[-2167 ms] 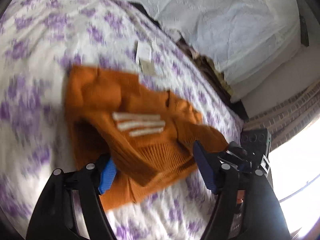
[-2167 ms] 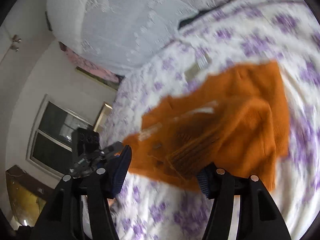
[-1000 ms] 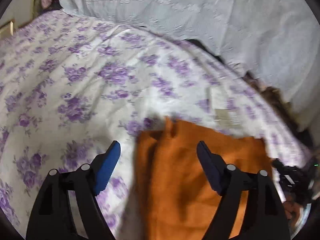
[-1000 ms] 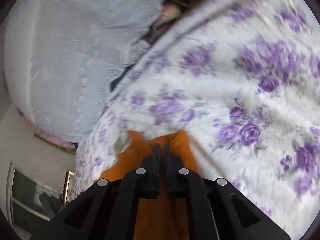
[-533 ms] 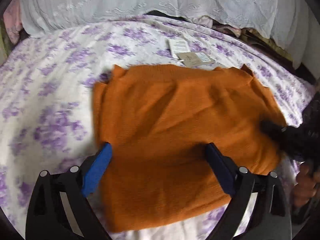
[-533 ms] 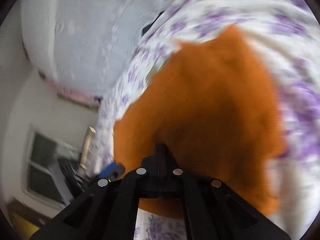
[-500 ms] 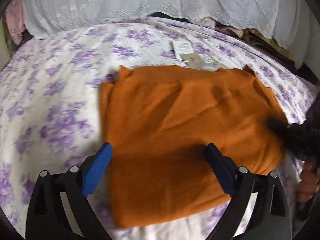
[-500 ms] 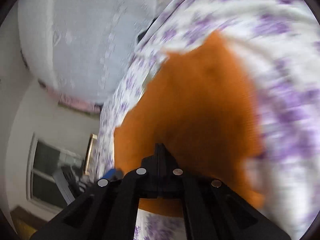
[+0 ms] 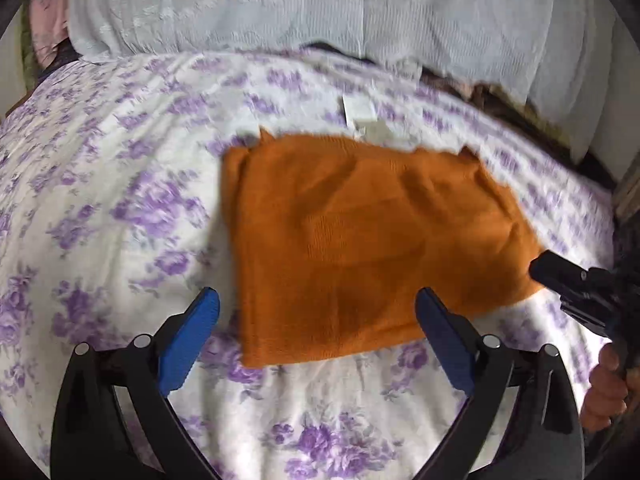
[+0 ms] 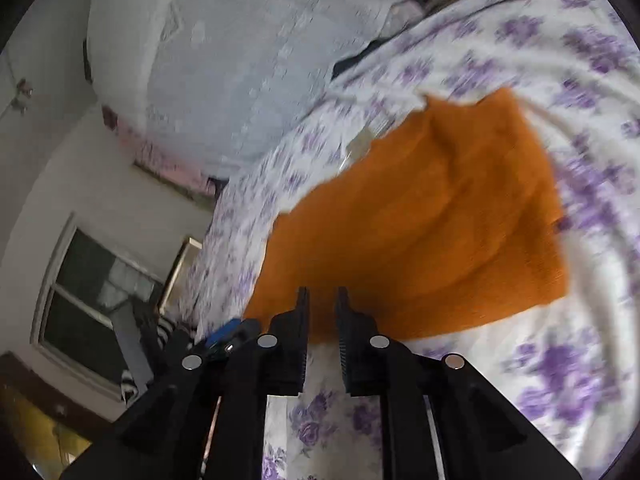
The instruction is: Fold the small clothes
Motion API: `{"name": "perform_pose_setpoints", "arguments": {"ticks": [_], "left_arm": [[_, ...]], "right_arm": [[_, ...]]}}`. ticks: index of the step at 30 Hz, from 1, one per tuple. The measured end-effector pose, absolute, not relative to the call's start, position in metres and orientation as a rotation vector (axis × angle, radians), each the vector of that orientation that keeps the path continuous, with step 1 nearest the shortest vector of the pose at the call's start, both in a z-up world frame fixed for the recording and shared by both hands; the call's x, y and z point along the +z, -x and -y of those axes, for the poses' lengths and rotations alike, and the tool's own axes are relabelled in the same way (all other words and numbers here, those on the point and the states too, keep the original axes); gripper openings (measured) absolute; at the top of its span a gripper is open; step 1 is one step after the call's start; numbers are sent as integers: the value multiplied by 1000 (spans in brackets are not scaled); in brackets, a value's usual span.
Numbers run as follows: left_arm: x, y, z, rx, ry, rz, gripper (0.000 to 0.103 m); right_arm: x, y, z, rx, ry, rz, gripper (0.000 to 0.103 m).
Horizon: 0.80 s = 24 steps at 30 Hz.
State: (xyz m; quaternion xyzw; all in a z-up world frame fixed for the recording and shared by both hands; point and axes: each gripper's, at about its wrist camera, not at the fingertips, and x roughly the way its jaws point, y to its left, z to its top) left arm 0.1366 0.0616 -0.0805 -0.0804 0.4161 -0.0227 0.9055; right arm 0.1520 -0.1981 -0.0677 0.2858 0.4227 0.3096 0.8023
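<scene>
From the left wrist camera I see the orange sweater (image 9: 360, 240) lying flat on the bed (image 9: 100, 200), folded into a rough rectangle with its far edge near two paper tags (image 9: 364, 118) that poke out beyond it. My left hand-held gripper (image 9: 316, 332) hangs just short of the sweater's near edge with its blue pads (image 9: 188, 336) spread wide and nothing between them; I judge it sits there so it can come in on the near hem for the next fold. At the right edge of this view the right hand-held gripper (image 9: 560, 276) reaches in at the sweater's right corner, a hand (image 9: 606, 392) behind it. A pale bedspread-covered heap (image 9: 320, 8) closes off the far side.

From the right wrist camera the sweater (image 10: 432, 232) spreads ahead across the flowered bed (image 10: 560, 380), lying smooth with a few soft ridges. The right hand-held gripper (image 10: 322, 300) has its fingers (image 10: 302, 312) a narrow slot apart, and orange cloth shows through the gap at the tips, but I see no fabric pinched there. I read this as the corner let go and laid down, so the fold rests by its own weight. A window (image 10: 100, 288) shows on the far wall.
</scene>
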Motion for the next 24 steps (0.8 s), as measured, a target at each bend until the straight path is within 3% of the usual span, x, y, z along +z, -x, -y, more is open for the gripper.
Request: {"name": "perform_pose_setpoints", "arguments": {"ticks": [3, 4, 7, 12, 14, 19, 21, 22, 24], "left_arm": [[-104, -155, -74, -12, 200, -975, 99], [-99, -152, -81, 7, 226, -960, 99], [-76, -140, -105, 157, 228, -873, 98], [-47, -165, -109, 131, 285, -832, 98], [-45, -178, -92, 107, 251, -843, 98], [-74, -221, -48, 135, 85, -901, 98], [-88, -223, -53, 129, 96, -906, 99], [-93, -223, -59, 104, 146, -899, 99], [-93, -228, -70, 76, 215, -915, 99]], "right_arm": [[-90, -160, 187, 603, -516, -989, 9], [-95, -166, 196, 583, -545, -994, 0], [-97, -173, 247, 472, -692, -955, 0], [-61, -174, 261, 422, -699, -825, 11], [-51, -188, 233, 471, -652, -827, 32], [-60, -230, 188, 550, -655, -904, 33], [-78, -241, 185, 547, -692, -940, 25], [-84, -239, 187, 552, -706, -947, 5], [-95, -242, 202, 555, -757, -970, 0]]}}
